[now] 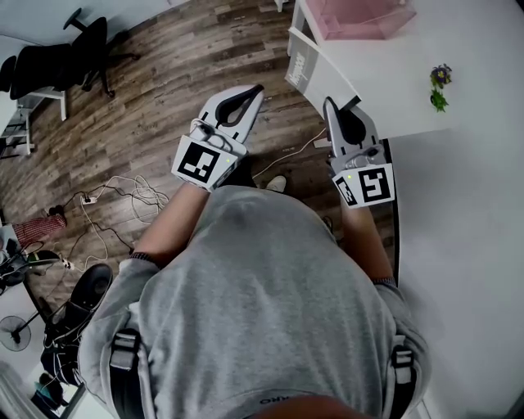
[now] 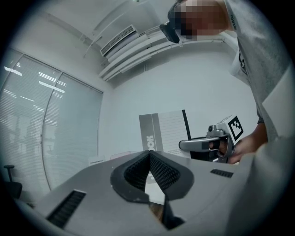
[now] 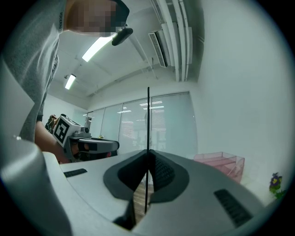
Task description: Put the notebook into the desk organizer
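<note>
Two tools, left gripper [image 1: 255,92] and right gripper [image 1: 331,104], hang closed and empty mid-frame; open one wide, square to the upright notebook [image 1: 300,67] at upper centre, then carry it to the pink desk organizer [image 1: 360,20] beyond.

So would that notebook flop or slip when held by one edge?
Probably stiff enough: the notebook stands flat and upright, pinched by the right gripper. It looks very thin, so likely light, though it could twist or slip.
</note>
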A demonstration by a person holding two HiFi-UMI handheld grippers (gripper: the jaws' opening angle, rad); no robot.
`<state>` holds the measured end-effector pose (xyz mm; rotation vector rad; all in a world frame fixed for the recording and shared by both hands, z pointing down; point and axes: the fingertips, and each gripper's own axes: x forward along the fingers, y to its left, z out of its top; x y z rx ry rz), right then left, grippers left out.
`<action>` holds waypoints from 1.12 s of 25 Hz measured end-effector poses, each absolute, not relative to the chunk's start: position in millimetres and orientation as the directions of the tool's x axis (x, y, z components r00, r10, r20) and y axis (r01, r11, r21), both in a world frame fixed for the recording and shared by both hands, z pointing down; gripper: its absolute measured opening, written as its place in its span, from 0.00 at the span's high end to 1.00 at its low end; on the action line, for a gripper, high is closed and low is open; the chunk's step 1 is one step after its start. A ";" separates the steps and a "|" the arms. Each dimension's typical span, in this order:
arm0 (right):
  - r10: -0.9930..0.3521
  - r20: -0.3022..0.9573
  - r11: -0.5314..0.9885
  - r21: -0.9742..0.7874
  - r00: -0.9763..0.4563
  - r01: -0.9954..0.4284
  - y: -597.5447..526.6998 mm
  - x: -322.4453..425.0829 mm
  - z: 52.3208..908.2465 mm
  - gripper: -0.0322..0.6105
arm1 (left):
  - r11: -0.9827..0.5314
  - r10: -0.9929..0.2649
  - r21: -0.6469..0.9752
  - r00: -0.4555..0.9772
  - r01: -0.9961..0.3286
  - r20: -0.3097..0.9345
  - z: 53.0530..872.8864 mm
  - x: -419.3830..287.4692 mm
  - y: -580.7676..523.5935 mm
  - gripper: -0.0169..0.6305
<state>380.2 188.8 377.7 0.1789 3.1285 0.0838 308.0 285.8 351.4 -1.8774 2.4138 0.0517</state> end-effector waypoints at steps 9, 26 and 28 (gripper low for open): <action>0.111 0.016 0.993 0.049 -0.994 0.112 186.9 311.2 376.5 0.92 | 0.223 -0.969 -0.016 -0.220 -0.975 -0.116 349.3 236.0 276.7 0.95; -0.032 0.044 0.995 0.098 -0.999 -0.028 192.5 167.8 362.1 0.92 | 0.112 -0.985 -0.010 -0.110 -0.994 -0.130 341.8 84.4 279.5 0.95; -0.047 0.049 0.994 0.100 -0.998 -0.042 195.2 155.3 363.4 0.93 | 0.091 -0.988 -0.004 -0.090 -0.996 -0.129 344.1 71.5 280.7 0.95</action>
